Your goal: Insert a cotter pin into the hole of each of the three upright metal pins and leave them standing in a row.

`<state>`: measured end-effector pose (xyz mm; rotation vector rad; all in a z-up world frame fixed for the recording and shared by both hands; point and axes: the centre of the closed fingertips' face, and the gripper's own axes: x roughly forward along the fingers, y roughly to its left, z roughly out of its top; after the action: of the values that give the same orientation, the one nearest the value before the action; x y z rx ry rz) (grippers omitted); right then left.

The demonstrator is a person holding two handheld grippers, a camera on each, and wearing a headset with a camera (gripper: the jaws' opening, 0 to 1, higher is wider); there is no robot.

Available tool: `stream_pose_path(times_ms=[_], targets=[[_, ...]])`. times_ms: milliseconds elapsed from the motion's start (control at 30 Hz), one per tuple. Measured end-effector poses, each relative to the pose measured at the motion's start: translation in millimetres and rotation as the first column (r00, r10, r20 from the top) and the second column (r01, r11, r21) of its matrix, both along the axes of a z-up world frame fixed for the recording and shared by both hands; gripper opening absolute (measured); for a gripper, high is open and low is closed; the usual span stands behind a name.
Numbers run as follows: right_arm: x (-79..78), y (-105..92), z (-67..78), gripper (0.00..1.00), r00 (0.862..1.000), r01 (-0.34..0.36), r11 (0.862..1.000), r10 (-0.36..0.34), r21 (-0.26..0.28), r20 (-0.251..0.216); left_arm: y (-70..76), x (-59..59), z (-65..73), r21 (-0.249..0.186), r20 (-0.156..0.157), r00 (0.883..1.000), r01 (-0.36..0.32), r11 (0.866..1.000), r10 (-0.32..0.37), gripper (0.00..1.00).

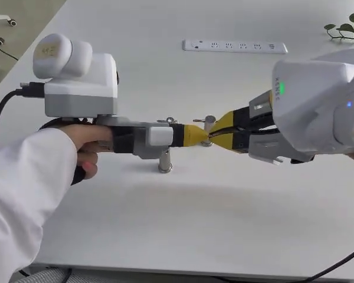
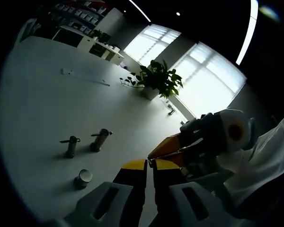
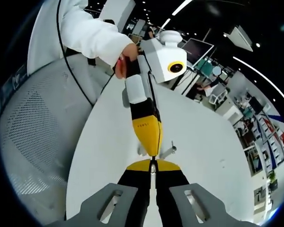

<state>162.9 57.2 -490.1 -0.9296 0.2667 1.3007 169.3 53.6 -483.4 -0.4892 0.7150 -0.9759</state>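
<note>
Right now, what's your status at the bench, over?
Left gripper, right gripper shut, tips meeting. Two cottered pins; third pin bare. Power strip far behind.

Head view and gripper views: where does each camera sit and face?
Head view: headset, looking down at white workbench; white sleeve, left gripper and right gripper meeting tip to tip.
Left gripper view: along its jaws toward three upright grey metal pins.
Right gripper view: along its jaws toward the sleeve.
Shared: each gripper view shows the other gripper.
</note>
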Motion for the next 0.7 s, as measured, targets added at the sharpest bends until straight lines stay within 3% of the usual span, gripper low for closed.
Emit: stream_pose_path(times_ms=[167,367,700], targets=[[-1.2,0.7,0.6,0.0,1.0,-0.002,1.0,0.002,-0.001,0.002,-1.8,-2.5,-2.1,0.015,0.001,1.0,0.018,1.0,-0.018,0.02],[-2.2,-0.5,0.4,0.0,1.0,-0.004,1.0,0.005,-0.008,0.005,-2.0,-2.9,-3.4,0.002,-0.029,0.999,0.014,1.0,-0.014,0.01],[-6.2,-2.6,-4.9,0.0,1.0,-0.014,1.0,0.013,-0.016,-0.023,-3.9,-6.3,-8.3,0.065,-0.007,0.999,0.044,0.997,-0.043,0.0]])
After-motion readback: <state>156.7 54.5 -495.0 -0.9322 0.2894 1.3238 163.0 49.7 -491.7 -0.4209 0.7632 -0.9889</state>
